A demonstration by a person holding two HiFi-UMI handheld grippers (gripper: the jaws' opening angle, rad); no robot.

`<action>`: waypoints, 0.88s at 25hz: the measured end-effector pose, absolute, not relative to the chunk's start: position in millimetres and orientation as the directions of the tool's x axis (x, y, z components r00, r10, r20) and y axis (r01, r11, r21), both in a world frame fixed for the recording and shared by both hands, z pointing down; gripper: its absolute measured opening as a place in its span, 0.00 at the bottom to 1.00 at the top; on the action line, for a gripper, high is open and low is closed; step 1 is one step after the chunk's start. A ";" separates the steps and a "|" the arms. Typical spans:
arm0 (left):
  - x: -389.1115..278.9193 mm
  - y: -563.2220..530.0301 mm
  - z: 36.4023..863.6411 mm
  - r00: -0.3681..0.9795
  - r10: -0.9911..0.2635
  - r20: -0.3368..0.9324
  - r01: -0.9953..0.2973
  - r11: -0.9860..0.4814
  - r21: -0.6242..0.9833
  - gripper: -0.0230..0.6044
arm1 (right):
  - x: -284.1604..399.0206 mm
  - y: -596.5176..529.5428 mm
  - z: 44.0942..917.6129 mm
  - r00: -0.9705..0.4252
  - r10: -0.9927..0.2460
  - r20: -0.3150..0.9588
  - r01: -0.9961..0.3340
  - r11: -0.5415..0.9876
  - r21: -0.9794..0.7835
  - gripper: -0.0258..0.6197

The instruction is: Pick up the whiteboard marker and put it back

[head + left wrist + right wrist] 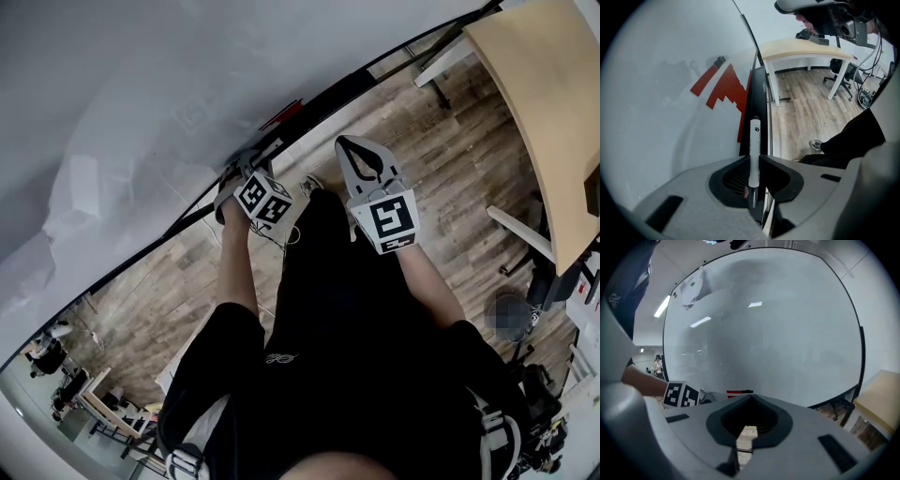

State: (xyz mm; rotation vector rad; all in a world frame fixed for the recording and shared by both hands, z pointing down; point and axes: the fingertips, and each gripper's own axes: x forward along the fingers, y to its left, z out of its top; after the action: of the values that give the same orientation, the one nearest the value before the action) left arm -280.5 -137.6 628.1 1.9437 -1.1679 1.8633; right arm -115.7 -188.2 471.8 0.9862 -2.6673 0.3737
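A whiteboard marker (pixel 754 150) with a white barrel and a dark end is clamped between the jaws of my left gripper (pixel 752 160), which is shut on it. It points along the black ledge (pixel 757 93) at the foot of the whiteboard (pixel 656 93). In the head view the left gripper (pixel 246 167) is up against the board's lower edge, and the marker is hidden there. My right gripper (pixel 349 142) hangs beside it to the right, off the board. Its jaws (pixel 750 398) meet at the tips with nothing between them.
A red item (pixel 281 112) lies on the board's ledge just beyond the left gripper. A light wooden table (pixel 544 103) stands at the right with office chairs (pixel 843 75) behind it. The person's black-clad legs (pixel 337 309) fill the lower middle over a wood floor (pixel 441 159).
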 end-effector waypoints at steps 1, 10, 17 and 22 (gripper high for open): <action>-280.2 -137.7 628.0 -0.113 -0.389 0.914 -0.649 -0.668 -0.365 0.14 | -115.3 -187.9 471.2 -0.731 -0.592 0.339 -0.662 0.735 -0.144 0.04; -278.6 -135.9 630.4 -0.108 -0.375 0.921 -0.628 -0.692 -0.356 0.14 | -112.6 -185.4 473.1 -0.731 -0.592 0.340 -0.661 0.737 -0.140 0.04; -284.0 -137.7 629.9 -0.134 -0.369 0.920 -0.628 -0.686 -0.367 0.14 | -111.5 -185.4 472.9 -0.732 -0.591 0.339 -0.660 0.738 -0.139 0.04; -281.4 -136.2 631.6 -0.111 -0.362 0.925 -0.649 -0.679 -0.344 0.15 | -112.6 -184.5 472.5 -0.732 -0.591 0.339 -0.661 0.738 -0.139 0.04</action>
State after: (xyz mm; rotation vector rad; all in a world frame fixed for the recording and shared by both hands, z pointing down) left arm -281.4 -136.2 631.6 1.9288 -1.1294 1.8737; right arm -112.6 -184.5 472.5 0.9820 -2.6675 0.3649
